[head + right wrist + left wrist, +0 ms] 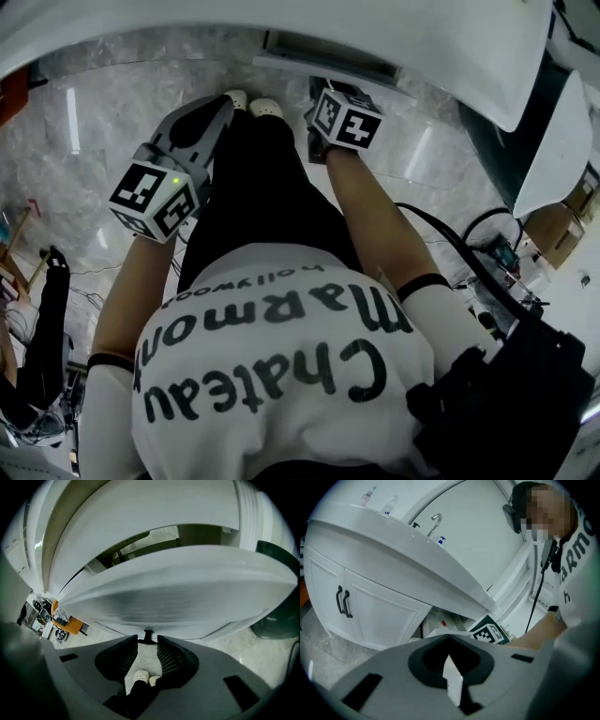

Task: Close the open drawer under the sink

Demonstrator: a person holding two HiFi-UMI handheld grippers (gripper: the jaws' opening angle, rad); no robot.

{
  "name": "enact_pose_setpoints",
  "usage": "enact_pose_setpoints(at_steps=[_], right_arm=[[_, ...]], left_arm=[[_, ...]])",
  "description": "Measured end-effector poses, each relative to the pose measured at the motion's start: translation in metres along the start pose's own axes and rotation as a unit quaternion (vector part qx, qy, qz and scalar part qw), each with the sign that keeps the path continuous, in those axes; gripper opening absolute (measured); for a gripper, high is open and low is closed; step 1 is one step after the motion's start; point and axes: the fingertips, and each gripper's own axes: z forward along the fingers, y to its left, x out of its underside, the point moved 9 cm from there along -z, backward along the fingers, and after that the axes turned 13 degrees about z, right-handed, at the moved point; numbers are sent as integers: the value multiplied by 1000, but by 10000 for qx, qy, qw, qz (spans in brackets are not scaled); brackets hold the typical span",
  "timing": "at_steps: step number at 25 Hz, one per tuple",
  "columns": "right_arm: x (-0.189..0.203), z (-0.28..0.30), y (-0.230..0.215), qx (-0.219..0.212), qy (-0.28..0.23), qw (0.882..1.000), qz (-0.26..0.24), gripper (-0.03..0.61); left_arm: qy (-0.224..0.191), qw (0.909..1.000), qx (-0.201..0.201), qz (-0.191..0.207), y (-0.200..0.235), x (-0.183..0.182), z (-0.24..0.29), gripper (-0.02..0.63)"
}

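Open drawer [187,592] sits just past the right gripper [147,641] fingertips.
Its fingers stand apart either side of the handle [148,634], unclamped. The front looks stiff, slick and free-sliding, so push beside the handle. The left gripper [448,660] has its fingers together, empty.

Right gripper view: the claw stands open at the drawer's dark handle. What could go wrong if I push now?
The small handle sits just at the tips of the open right claw, so a push may slip off it. An off-centre shove on the wide drawer front could skew and jam it.
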Motion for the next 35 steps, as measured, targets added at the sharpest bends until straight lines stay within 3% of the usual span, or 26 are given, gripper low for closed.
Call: enact_pose_setpoints(at_steps=[12, 35], right_arm=[[-24, 7, -1, -277, -80, 9995, -111, 135], [-41, 20, 2, -531, -333, 9979, -139, 136]], left_arm=[[-123, 9986, -508, -113, -20, -3, -11, 8], [-15, 9984, -547, -166, -22, 8, -4, 8]])
